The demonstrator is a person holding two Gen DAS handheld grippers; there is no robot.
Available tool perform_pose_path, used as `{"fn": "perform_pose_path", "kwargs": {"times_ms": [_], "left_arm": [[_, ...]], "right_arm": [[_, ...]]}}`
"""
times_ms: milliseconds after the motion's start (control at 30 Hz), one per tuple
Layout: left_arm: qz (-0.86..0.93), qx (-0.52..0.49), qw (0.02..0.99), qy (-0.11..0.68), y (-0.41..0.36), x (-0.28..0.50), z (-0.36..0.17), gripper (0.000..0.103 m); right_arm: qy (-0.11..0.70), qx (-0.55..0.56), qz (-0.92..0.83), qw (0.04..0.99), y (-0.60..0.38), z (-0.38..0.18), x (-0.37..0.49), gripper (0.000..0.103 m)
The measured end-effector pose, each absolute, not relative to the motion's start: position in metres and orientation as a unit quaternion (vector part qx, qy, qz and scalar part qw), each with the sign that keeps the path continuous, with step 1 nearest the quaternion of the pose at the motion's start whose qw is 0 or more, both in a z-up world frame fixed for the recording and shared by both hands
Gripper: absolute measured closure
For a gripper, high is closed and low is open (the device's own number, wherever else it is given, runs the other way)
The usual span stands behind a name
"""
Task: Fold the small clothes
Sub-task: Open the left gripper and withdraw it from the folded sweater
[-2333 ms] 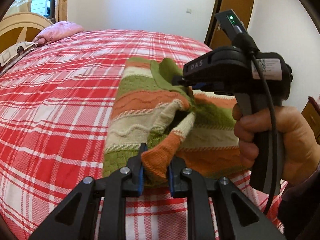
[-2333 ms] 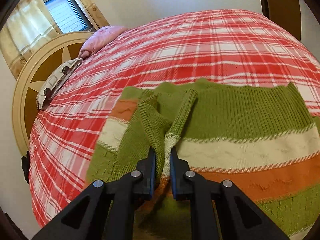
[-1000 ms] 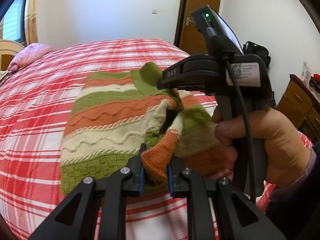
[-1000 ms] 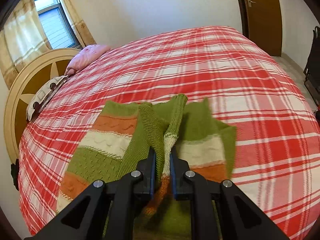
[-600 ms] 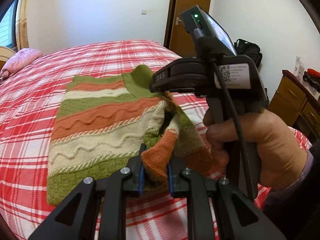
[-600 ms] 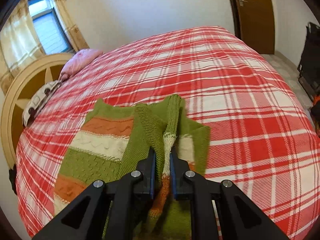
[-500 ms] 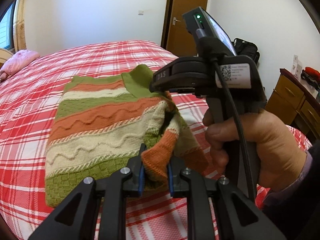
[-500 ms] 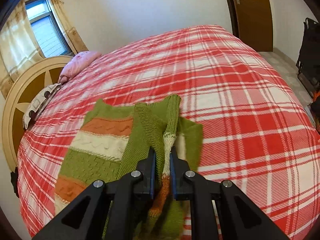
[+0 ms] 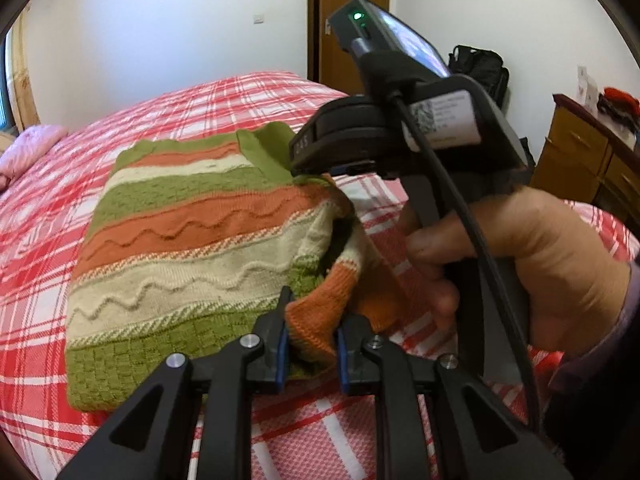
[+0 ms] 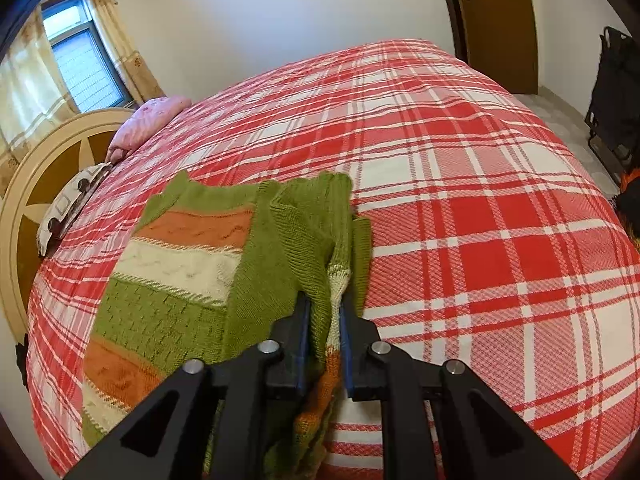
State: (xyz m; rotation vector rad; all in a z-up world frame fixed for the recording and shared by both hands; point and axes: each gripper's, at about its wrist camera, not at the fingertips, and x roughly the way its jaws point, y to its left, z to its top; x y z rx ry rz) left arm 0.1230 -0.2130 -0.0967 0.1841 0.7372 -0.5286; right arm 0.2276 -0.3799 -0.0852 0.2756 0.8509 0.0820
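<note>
Sweater [image 9: 192,248] is lying on the bed [image 10: 460,200], mid-fold, with one side being carried over the rest. Left tool [image 9: 310,344] is pinching an orange edge and right tool [image 10: 323,344] a green one. Next I'd lay that flap flat, line up the edges, then let go.

Each camera sits just behind its own jaws, looking forward along them, close over the bed [image 10: 460,184]. Left view faces the door [image 9: 352,20]; right view faces the window [image 10: 86,68]. Both share the sweater [image 9: 192,240] [image 10: 192,264] ahead.
</note>
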Motion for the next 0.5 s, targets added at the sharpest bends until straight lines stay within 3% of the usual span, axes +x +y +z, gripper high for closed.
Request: {"fn": "perform_pose_path", "kwargs": {"times_ms": [67,100,133,200,300,500], "left_arm": [[-0.265,0.083,0.890,0.361,-0.208,0.120,-0.095,0.069],[-0.275,0.075,0.886,0.366,-0.203,0.117,-0.094,0.058],[-0.281,0.071,0.884,0.367,-0.198,0.114,-0.093,0.052],[-0.282,0.072,0.889,0.354,-0.185,0.102,-0.089,0.029],[-0.271,0.088,0.896,0.342,-0.170,0.086,-0.088,0.017],[-0.240,0.075,0.895,0.369,-0.135,0.082,-0.093,0.016]], "right_arm": [[0.409,0.155,0.042,0.898,-0.387,-0.083,0.223,0.079],[0.409,0.166,0.037,0.897,-0.392,-0.082,0.218,0.073],[0.407,0.175,0.022,0.896,-0.397,-0.079,0.211,0.072],[0.387,0.190,-0.003,0.903,-0.406,-0.069,0.188,0.072],[0.355,0.190,-0.037,0.915,-0.409,-0.055,0.146,0.072],[0.333,0.186,0.018,0.924,-0.368,-0.037,0.085,0.072]]}}
